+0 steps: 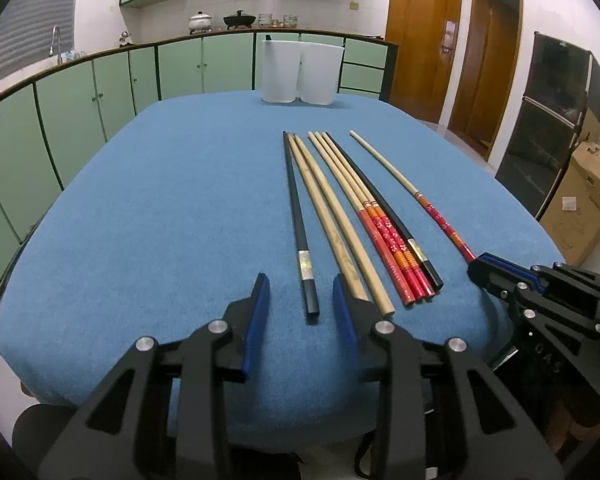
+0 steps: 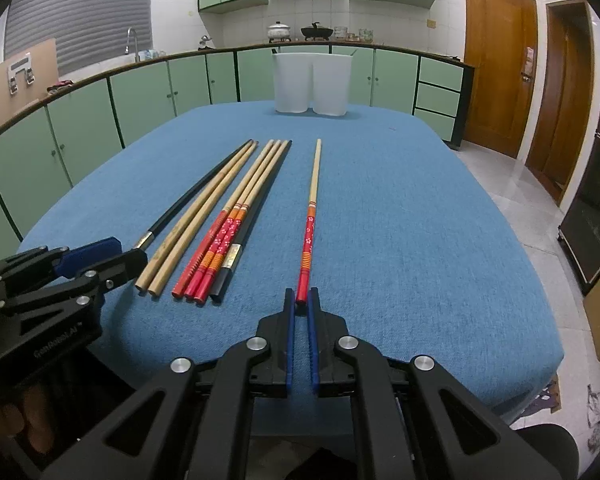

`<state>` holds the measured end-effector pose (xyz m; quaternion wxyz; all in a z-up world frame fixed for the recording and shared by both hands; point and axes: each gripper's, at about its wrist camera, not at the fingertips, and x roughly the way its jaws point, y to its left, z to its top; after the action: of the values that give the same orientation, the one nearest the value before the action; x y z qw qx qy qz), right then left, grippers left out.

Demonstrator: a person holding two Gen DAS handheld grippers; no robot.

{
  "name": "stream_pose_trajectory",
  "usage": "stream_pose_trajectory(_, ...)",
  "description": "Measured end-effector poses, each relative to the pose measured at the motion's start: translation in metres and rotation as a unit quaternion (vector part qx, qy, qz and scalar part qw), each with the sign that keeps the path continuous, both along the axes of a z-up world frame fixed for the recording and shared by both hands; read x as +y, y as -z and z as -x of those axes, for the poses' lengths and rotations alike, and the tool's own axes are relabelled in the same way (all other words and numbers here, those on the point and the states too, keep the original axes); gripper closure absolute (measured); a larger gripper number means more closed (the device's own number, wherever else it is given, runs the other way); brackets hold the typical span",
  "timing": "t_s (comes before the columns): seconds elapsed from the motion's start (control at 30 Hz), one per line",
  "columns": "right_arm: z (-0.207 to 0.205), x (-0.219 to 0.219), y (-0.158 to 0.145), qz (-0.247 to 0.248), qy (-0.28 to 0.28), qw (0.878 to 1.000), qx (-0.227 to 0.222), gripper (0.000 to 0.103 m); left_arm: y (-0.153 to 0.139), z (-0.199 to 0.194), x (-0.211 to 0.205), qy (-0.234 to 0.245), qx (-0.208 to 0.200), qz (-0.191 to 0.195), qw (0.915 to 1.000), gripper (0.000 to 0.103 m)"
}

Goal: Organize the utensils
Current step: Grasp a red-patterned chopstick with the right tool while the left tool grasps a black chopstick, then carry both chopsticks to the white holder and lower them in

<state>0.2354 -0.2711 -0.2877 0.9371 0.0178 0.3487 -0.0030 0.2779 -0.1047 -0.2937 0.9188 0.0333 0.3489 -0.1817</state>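
A: What is being hidden here?

B: The insides of the two white containers (image 2: pixel 311 84) at the far edge of the blue table (image 2: pixel 420 220) are not being shown.

A: And the tongs?

B: The left gripper (image 1: pixel 304 308) is being held apart around the end of a black chopstick (image 1: pixel 300 228), not touching. The right gripper (image 2: pixel 302 300) is being kept nearly together at the red end of a separate chopstick (image 2: pixel 310 220); a grip cannot be told.

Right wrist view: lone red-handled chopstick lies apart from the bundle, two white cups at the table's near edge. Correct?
Not quite. The two white cups stand at the far edge of the table, as the right wrist view shows. The lone red-handled chopstick does lie apart from the bundle.
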Motion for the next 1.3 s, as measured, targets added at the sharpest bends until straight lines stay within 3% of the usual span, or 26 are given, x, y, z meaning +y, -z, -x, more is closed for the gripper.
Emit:
stream_pose_trajectory(0.03, 0.001, 0.001, 0.0, 0.001, 0.0, 1.0, 0.0, 0.097, 0.0, -0.001, 0.0, 0.006, 0.003, 0.005, 1.0, 0.091)
stream_pose_trajectory(0.07, 0.001, 0.001, -0.001, 0.0, 0.0, 1.0, 0.0, 0.097, 0.0, -0.002, 0.002, 0.009, 0.005, 0.009, 0.9999, 0.094)
stream_pose_trajectory(0.33, 0.011, -0.007, -0.025, -0.021, 0.007, 1.0, -0.019, 0.097, -0.025, 0.002, 0.013, -0.003, 0.009, 0.048, 0.9988, 0.095)
stream_pose_trajectory(0.7, 0.015, -0.02, -0.1, -0.032, 0.016, 0.997, -0.067, 0.097, -0.101, 0.002, 0.029, -0.019, -0.036, 0.078, 0.9961, 0.097)
stream_pose_trajectory(1.0, -0.027, -0.03, -0.165, -0.014, -0.013, 0.998, -0.066, 0.097, -0.162, -0.028, 0.034, -0.009, -0.067, 0.08, 0.9945, 0.097)
stream_pose_trajectory(1.3, -0.086, -0.029, -0.199, 0.015, -0.049, 0.998, -0.029, 0.097, -0.188, -0.072, 0.025, 0.014, -0.051, 0.075, 0.9958, 0.097)
